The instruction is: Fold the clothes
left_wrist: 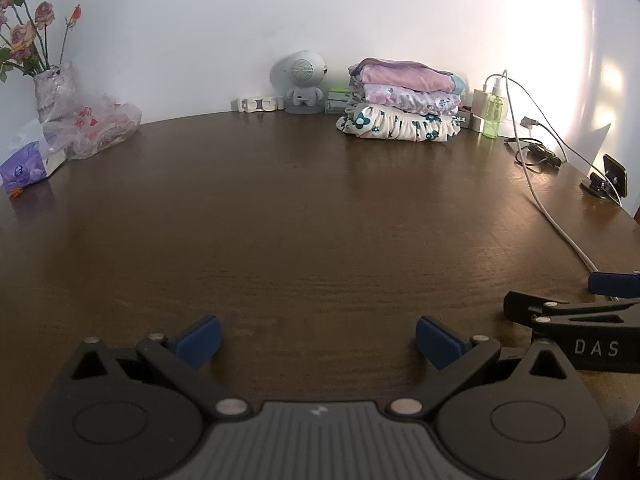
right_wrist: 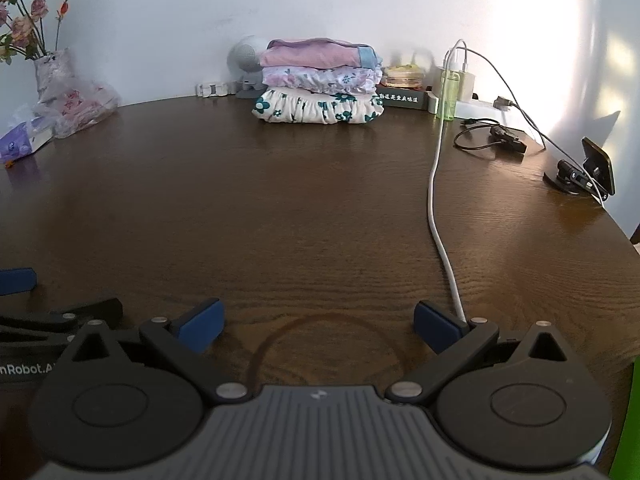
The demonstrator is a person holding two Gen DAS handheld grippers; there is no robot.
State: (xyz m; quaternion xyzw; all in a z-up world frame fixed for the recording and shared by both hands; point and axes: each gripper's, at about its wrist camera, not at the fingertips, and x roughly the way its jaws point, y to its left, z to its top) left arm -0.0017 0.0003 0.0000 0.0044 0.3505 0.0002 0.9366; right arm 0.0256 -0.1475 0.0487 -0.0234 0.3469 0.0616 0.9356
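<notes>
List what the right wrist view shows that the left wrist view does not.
Only the right wrist view: a faint ring mark on the wood between its jaws, and a dark box with white lettering beside the clothes.
Only the left wrist view: the robot-shaped speaker unobstructed.
Both: the stack of folded clothes, white cable, vase of flowers, and both grippers open.

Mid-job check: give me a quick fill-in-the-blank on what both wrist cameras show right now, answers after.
1. The folded clothes near the wall form a stack of ___ pieces.
2. Both the left gripper and the right gripper hold their jaws ___, gripping nothing.
3. The white cable runs across the brown ___ toward the right gripper.
4. The bottom piece of the stack is white with teal ___.

Answers: three; open; table; flowers
</notes>
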